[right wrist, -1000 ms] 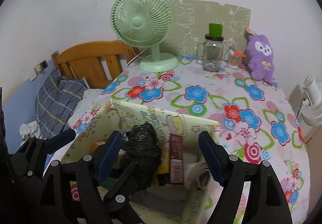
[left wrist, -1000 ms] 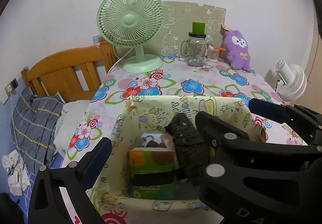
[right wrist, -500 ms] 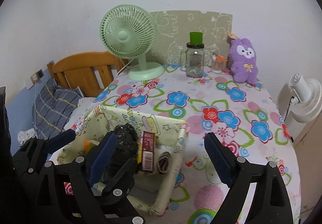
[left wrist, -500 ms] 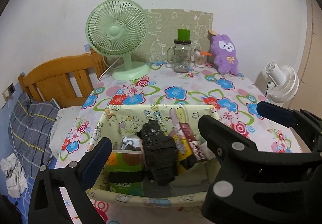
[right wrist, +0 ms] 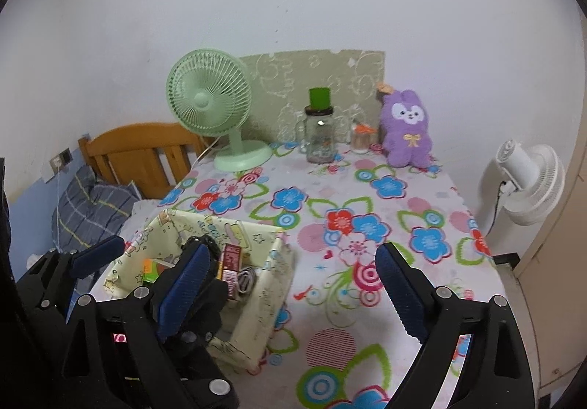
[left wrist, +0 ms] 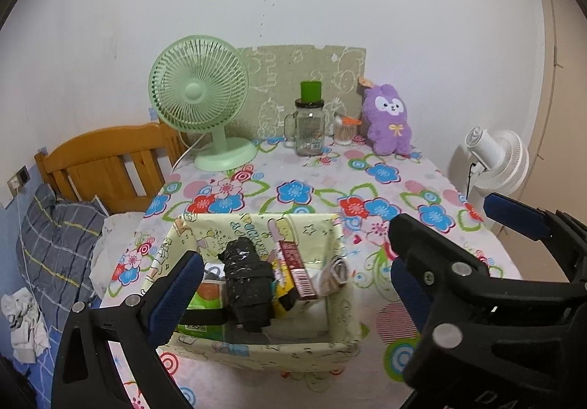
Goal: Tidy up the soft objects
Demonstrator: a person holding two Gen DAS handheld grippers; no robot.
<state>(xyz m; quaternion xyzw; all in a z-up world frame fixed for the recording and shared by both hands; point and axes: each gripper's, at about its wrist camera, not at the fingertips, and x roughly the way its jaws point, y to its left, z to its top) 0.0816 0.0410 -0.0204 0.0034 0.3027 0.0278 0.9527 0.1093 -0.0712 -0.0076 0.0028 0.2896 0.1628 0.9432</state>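
Fabric bin [left wrist: 256, 344] sits on the floral counter [left wrist: 330, 185], near its front left edge. Inside we note a black bundle [left wrist: 247, 284], a green-orange box [left wrist: 205, 302], a red packet [left wrist: 295, 267] and rolled cloth [left wrist: 335, 273]. Left gripper [left wrist: 290, 284] jaws apart, empty. Right gripper [right wrist: 290, 284] jaws wide apart, gripping nothing.

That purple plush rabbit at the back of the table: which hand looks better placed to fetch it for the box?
Probably the right. The purple rabbit sits at the far right; the right tool, open and empty, faces bare tablecloth towards it, while the left tool hangs over the box.
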